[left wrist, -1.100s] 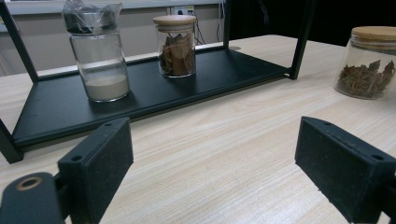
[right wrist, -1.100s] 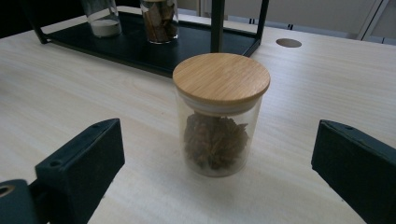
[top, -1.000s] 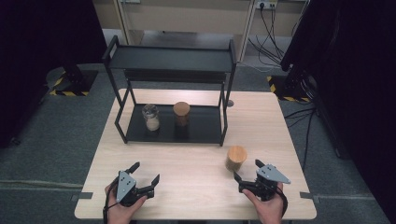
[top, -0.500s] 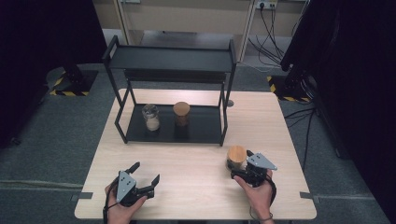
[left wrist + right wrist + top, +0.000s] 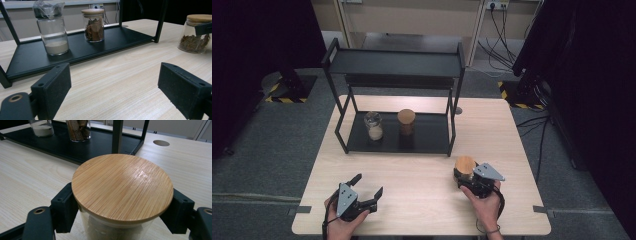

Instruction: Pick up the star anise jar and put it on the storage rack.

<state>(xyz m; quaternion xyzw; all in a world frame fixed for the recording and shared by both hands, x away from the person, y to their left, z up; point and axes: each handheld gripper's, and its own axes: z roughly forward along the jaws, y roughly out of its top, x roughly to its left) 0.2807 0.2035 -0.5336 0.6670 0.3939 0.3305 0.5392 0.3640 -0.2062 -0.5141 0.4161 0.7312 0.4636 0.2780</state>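
A glass jar with a bamboo lid (image 5: 465, 165) stands on the wooden table (image 5: 412, 170), in front of the black rack's right end. My right gripper (image 5: 463, 176) is shut on it; its jaws have just been closing. The right gripper view has the lid (image 5: 122, 187) close up, with the right gripper (image 5: 121, 216) pressing a pad on either side of the glass just under it. That jar (image 5: 197, 35) holds star anise. At the table's front left, my left gripper (image 5: 368, 184) rests open on the wood with nothing between its pads (image 5: 53, 87).
The two-tier black rack (image 5: 427, 137) spans the back of the table. Its lower tray holds a jar of white powder (image 5: 373, 125) and a bamboo-lidded jar of brown bark (image 5: 406, 121). A round cable hole (image 5: 161, 143) lies beyond the rack's right post.
My right gripper moved left and forward up to the bamboo-lidded jar, and its jaws closed around it. The left gripper has stayed where it was.
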